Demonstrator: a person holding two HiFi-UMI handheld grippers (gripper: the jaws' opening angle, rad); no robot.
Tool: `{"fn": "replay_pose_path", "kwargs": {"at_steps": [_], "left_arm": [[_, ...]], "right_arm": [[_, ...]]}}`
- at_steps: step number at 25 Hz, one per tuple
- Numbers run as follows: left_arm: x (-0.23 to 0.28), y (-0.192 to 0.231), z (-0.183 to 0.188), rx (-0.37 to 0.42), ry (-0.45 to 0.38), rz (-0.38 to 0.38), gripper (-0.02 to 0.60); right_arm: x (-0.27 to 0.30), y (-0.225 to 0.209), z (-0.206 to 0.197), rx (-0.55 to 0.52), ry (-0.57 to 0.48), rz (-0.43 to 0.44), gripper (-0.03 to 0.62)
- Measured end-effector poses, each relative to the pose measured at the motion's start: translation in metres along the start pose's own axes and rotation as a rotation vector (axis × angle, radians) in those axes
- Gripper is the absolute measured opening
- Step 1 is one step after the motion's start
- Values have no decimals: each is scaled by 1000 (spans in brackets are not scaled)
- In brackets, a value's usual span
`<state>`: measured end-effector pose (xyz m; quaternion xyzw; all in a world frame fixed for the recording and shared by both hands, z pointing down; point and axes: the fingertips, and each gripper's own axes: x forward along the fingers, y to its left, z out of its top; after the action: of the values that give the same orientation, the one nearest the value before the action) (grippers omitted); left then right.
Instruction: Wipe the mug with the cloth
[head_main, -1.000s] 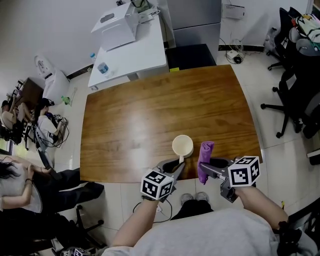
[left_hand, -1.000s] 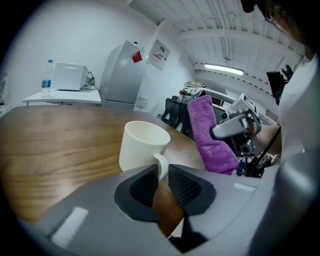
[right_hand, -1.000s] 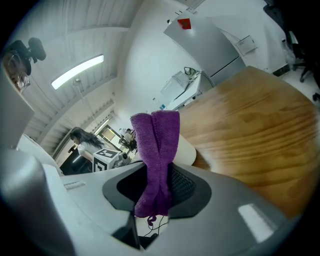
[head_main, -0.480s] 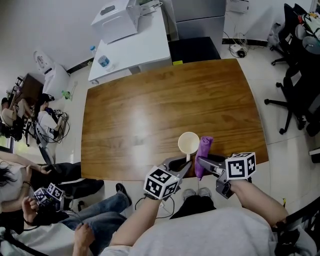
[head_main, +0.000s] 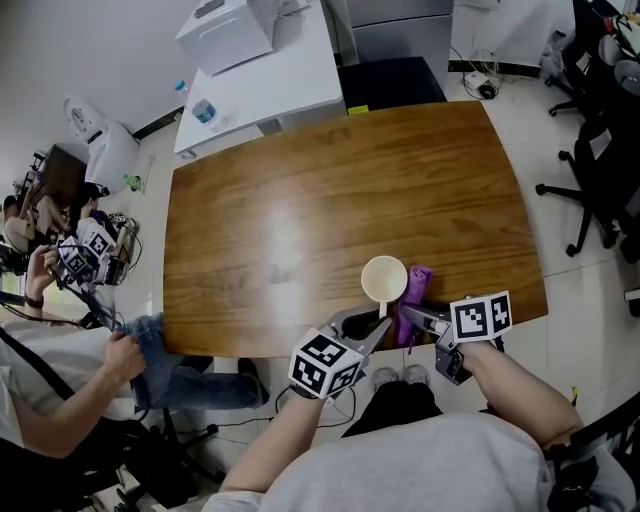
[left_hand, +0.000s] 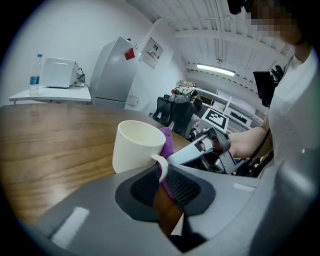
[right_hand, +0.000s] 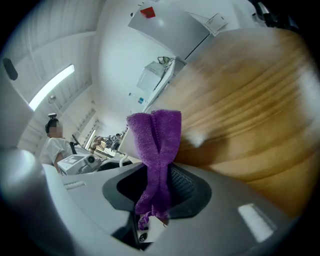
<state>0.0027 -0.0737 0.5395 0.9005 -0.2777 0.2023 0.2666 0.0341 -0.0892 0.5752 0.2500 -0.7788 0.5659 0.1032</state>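
Observation:
A cream mug (head_main: 384, 279) (left_hand: 136, 146) is held above the near edge of the wooden table (head_main: 300, 210). My left gripper (head_main: 374, 327) (left_hand: 163, 172) is shut on the mug's handle (left_hand: 161, 165). My right gripper (head_main: 409, 316) (right_hand: 159, 182) is shut on a purple cloth (head_main: 413, 290) (right_hand: 155, 145), which stands up between its jaws. The cloth rests against the mug's right side (left_hand: 167, 140). In the right gripper view the mug shows only as a pale edge (right_hand: 119, 160) behind the cloth.
A white side table (head_main: 262, 88) with a printer (head_main: 222, 32) and a water bottle (head_main: 204, 112) stands beyond the wooden table. Office chairs (head_main: 600, 150) are at the right. People sit at the left (head_main: 70, 330), one holding another marker-cube gripper (head_main: 82, 258).
The mug and both grippers have drawn together; the cloth now touches the mug's side. A person at the left has moved in and raised a marker-cube gripper.

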Motion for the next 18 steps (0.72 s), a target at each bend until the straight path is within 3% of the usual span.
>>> {"fn": "replay_pose_path", "kwargs": {"at_steps": [10, 18], "left_arm": [[-5, 6, -2, -2, 4, 6, 51], [-19, 15, -5, 18, 13, 32, 52]], "right_arm": [[-3, 0, 3, -18, 69, -34, 121], [-28, 36, 42, -162, 57, 17, 121]]}}
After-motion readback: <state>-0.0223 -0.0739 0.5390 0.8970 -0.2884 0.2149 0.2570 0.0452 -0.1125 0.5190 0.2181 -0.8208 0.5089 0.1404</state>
